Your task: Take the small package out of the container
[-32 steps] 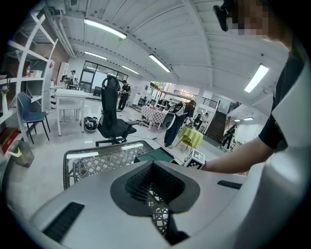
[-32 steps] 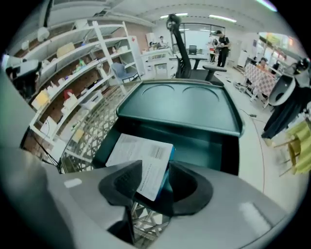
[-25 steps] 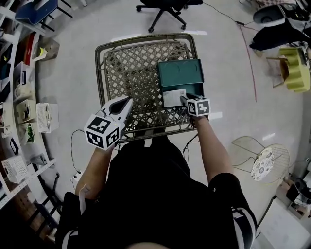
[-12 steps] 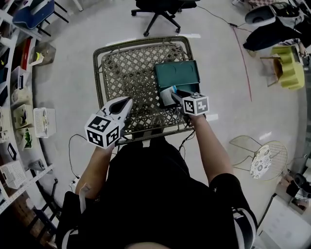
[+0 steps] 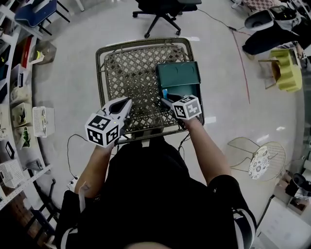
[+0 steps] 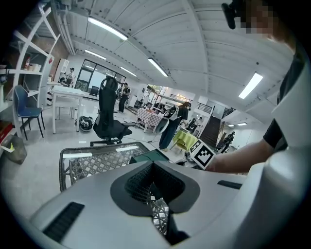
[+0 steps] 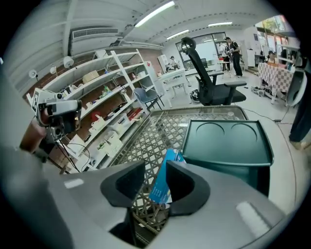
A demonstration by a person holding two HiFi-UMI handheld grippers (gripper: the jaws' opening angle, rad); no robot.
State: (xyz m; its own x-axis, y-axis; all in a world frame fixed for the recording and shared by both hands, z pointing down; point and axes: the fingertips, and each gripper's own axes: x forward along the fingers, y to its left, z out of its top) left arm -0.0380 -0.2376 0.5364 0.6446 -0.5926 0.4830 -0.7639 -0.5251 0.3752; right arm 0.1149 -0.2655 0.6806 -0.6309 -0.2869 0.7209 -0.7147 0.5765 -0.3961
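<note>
A green container (image 5: 179,78) stands open at the right of the wicker table (image 5: 131,73), its lid (image 7: 227,138) tipped back. My right gripper (image 5: 164,100) hangs just left of the container's near end, over the weave. It is shut on the small blue package (image 7: 163,179), which stands on edge between the pads; the same package (image 5: 165,93) shows as a blue sliver in the head view. My left gripper (image 5: 127,101) hovers over the table's front left, shut and with nothing in it, and in its own view the left gripper (image 6: 153,166) has its tips meeting.
A black office chair (image 5: 163,7) stands beyond the table. Shelves (image 5: 19,97) with bins line the left side. At the right are a round wire side table (image 5: 262,163) and a yellow-green seat (image 5: 291,68). A cable (image 5: 73,146) lies on the floor at front left.
My right gripper has moved left, out of the container's opening, carrying the package with it. The package has turned from flat and white-faced to on edge. My left gripper has stayed put.
</note>
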